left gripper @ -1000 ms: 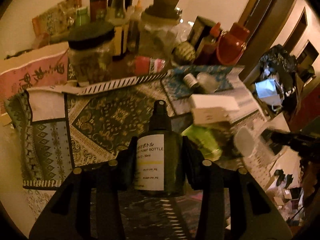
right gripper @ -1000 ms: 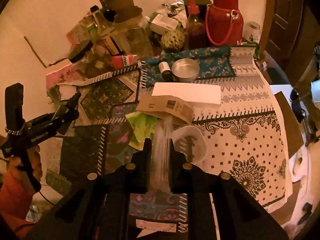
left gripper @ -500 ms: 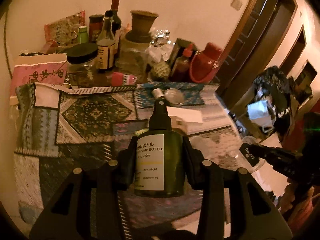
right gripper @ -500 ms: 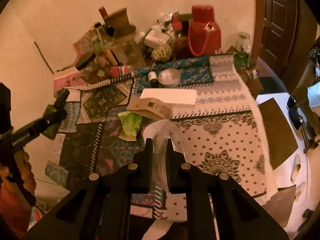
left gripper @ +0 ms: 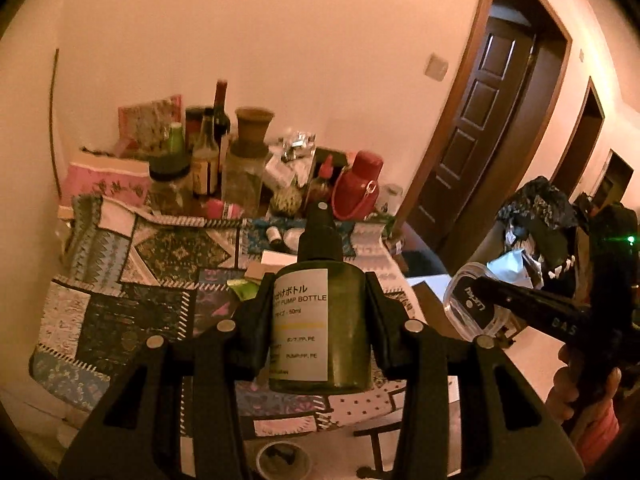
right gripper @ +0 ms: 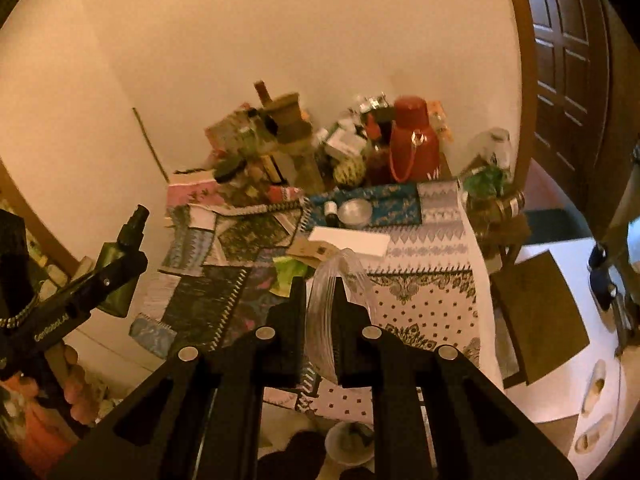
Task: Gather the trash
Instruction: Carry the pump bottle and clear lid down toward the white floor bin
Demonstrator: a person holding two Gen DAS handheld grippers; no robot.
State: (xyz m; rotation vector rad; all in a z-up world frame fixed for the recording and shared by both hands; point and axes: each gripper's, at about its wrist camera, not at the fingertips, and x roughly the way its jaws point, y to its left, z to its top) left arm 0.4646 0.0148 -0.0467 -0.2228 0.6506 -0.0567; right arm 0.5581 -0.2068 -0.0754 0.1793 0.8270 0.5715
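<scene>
My left gripper [left gripper: 318, 300] is shut on a dark green pump bottle [left gripper: 320, 328] with a white label and black cap, held upright above the table's near edge. The right gripper [right gripper: 320, 292] is shut on a crushed clear plastic cup [right gripper: 324, 320], pinched thin between the pads. In the left wrist view the right gripper [left gripper: 480, 296] shows at the right with the clear cup [left gripper: 460, 308], a hand behind it. In the right wrist view the left gripper [right gripper: 132, 260] and the bottle [right gripper: 106, 254] appear at the left.
A patchwork-cloth table [left gripper: 140, 312] carries a white box [right gripper: 348, 240], a green wrapper [right gripper: 288, 276], a red flask [left gripper: 356, 188] and several bottles and jars at the back. A black bag [left gripper: 536, 216] holding trash stands right. A small bowl [right gripper: 348, 444] sits on the floor.
Both grippers have lifted and drawn back from the table with the bottle and the cup still held. The table now looks smaller and farther; the bag and doorway show more.
</scene>
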